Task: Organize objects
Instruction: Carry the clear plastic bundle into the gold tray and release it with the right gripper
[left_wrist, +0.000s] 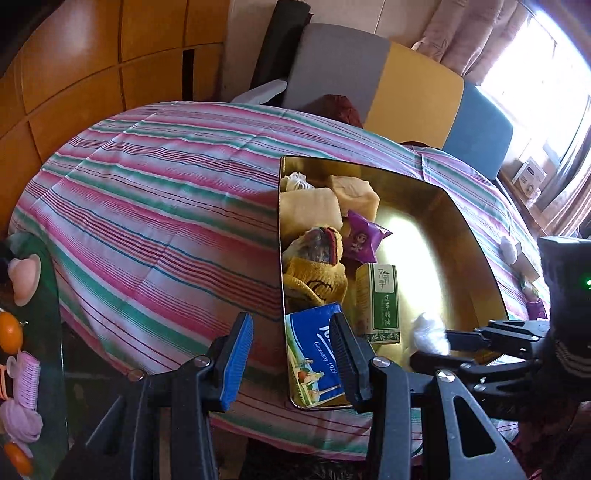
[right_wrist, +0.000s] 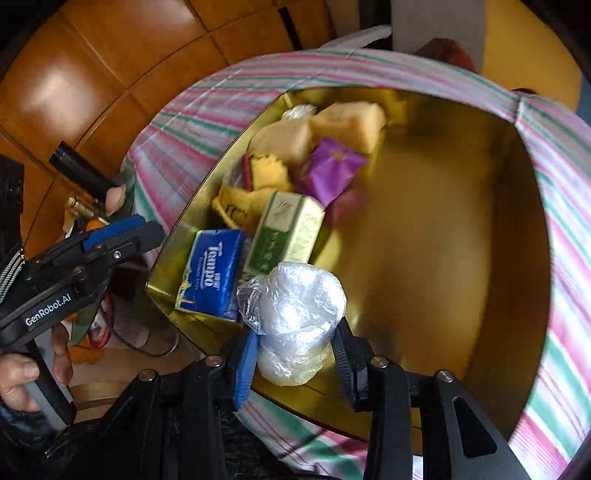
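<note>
Crumpled clear plastic bag (right_wrist: 295, 317) over gold tin (right_wrist: 424, 258).

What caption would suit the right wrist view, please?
Right gripper holds a plastic-wrapped bundle over the gold tin.

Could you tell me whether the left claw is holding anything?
No, the left claw stands open and bare above the striped cloth.

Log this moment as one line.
right tool: around plastic bag bundle, over gold tin | left tool: open, empty | tin: part filled
</note>
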